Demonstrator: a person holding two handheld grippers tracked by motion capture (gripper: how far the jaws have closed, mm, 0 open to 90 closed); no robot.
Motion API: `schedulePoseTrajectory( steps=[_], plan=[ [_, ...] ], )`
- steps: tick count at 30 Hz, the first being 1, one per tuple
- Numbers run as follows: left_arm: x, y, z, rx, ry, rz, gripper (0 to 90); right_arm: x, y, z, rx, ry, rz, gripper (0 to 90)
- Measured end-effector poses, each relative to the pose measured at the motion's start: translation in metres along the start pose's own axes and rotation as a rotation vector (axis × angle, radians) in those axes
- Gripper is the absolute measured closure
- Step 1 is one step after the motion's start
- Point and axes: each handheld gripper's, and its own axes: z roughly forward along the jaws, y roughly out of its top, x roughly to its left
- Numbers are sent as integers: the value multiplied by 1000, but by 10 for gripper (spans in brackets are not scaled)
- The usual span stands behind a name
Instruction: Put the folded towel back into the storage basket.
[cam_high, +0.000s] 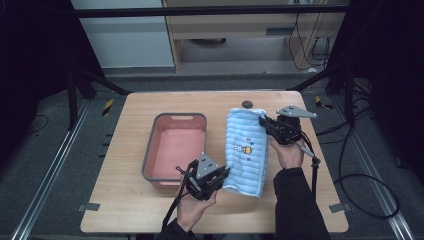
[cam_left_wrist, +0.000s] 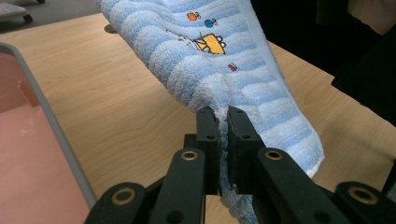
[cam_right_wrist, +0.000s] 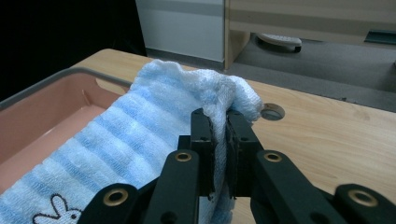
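Observation:
A blue and white striped towel (cam_high: 246, 150) with small cartoon prints hangs stretched above the wooden table (cam_high: 125, 200), lifted at two ends. My left gripper (cam_high: 226, 171) is shut on the towel's near left edge; in the left gripper view the cloth (cam_left_wrist: 219, 56) is pinched between the jaws of that gripper (cam_left_wrist: 223, 116). My right gripper (cam_high: 264, 121) is shut on the far right corner, and the right gripper view shows this gripper (cam_right_wrist: 219, 119) clamping the bunched corner of the towel (cam_right_wrist: 154, 135).
A pink basin with a grey rim (cam_high: 151, 145) stands on the table left of the towel, close to my left hand; its rim also runs along the left gripper view (cam_left_wrist: 51, 126) and the right gripper view (cam_right_wrist: 56, 81). A round cable hole (cam_high: 247, 104) lies near the far edge.

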Motion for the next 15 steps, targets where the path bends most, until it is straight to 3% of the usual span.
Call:
schedulePoseTrajectory(
  steps=[15],
  plan=[
    [12,16,-23,-49,29,9,849,17,30,2,-34,5,-22,836]
  ],
)
